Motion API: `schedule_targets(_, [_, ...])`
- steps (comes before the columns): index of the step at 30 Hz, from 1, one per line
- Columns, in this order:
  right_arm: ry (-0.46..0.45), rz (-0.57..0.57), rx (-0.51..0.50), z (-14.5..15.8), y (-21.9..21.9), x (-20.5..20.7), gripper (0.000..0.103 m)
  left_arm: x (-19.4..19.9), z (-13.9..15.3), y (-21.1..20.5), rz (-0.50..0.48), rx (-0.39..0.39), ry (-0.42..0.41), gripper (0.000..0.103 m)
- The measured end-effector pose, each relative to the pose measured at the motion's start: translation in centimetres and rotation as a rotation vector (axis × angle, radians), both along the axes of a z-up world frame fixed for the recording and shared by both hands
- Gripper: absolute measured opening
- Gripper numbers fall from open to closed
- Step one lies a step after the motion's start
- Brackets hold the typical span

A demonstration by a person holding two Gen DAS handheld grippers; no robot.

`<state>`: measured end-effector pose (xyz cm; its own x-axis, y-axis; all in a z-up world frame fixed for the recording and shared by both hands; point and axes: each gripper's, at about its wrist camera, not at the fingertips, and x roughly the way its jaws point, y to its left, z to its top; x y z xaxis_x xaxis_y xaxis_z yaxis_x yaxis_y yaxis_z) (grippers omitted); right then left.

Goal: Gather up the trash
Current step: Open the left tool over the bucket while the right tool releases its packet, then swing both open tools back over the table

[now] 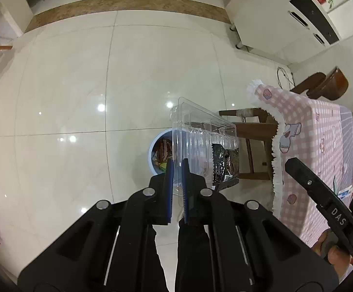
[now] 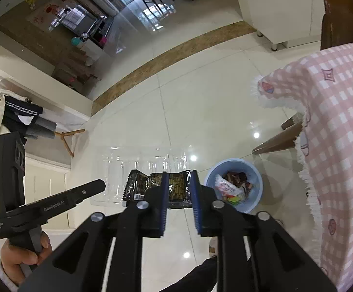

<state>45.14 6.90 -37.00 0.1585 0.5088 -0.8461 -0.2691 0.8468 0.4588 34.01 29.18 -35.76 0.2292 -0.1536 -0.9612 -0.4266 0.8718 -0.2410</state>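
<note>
My left gripper (image 1: 177,163) is shut on the edge of a clear plastic clamshell box (image 1: 200,131), which hangs tilted above a light blue trash bin (image 1: 153,146) on the floor. The bin (image 2: 254,204) holds several wrappers. My right gripper (image 2: 179,177) points down just left of the bin with its jaws a little apart. A black snack wrapper (image 2: 176,187) lies flat between and beyond its fingertips, and the pads do not press on it. In the left wrist view this wrapper (image 1: 225,165) shows behind the clear box (image 2: 118,175).
A table with a pink checked cloth (image 2: 334,121) stands right of the bin, its fringe hanging low. A wooden stool (image 1: 249,126) sits beside it. A white cabinet (image 1: 273,19) stands at the back right. Glossy tiled floor (image 1: 67,97) stretches to the left.
</note>
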Motion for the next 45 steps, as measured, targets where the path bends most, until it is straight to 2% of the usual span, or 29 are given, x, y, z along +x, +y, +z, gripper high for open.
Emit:
schedule_targets(12, [0.006, -0.06, -0.016, 0.6, -2.6, -0.2, 0.018, 1.9, -1.1, -3.1, -0.1, 0.041, 0.047, 0.007])
schedule_targets(25, [0.03, -0.103, -0.017, -0.1, -5.5, -0.2, 0.019, 3.7, -1.8, -6.1, -0.157, 0.029, 0.074, 0.008])
schedule_targets(27, [0.036, -0.108, -0.014, -0.2, -6.0, -0.1, 0.018, 4.1, -2.3, -6.6, -0.164, 0.014, 0.095, 0.014])
schedule_targets(28, [0.038, -0.109, -0.014, -0.3, -6.2, -0.1, 0.019, 4.4, -3.0, -7.1, -0.185, 0.006, 0.132, 0.049])
schedule_targets(29, [0.039, -0.112, -0.014, -0.3, -6.3, -0.1, 0.019, 4.6, -3.9, -7.5, -0.209, 0.022, 0.184, 0.074])
schedule_targets(30, [0.042, -0.114, -0.014, -0.4, -6.6, 0.0, 0.019, 4.6, -4.1, -7.6, -0.208, 0.043, 0.181, 0.083])
schedule_targets(32, [0.045, -0.117, -0.011, -0.5, -6.9, 0.0, 0.019, 4.4, -4.7, -7.7, -0.199, 0.067, 0.198, 0.083])
schedule_targets(35, [0.051, -0.118, -0.012, -0.7, -7.4, 0.1, 0.019, 3.9, -5.4, -7.6, -0.173, 0.02, 0.206, 0.083])
schedule_targets(37, [0.056, -0.123, -0.013, -0.8, -7.7, 0.1, 0.019, 3.8, -5.4, -7.7, -0.172, 0.018, 0.208, 0.083])
schedule_targets(45, [0.057, -0.136, 0.0, -0.6, -9.2, 0.2, 0.019, 4.8, -3.0, -9.4, -0.184, 0.02, 0.15, 0.083])
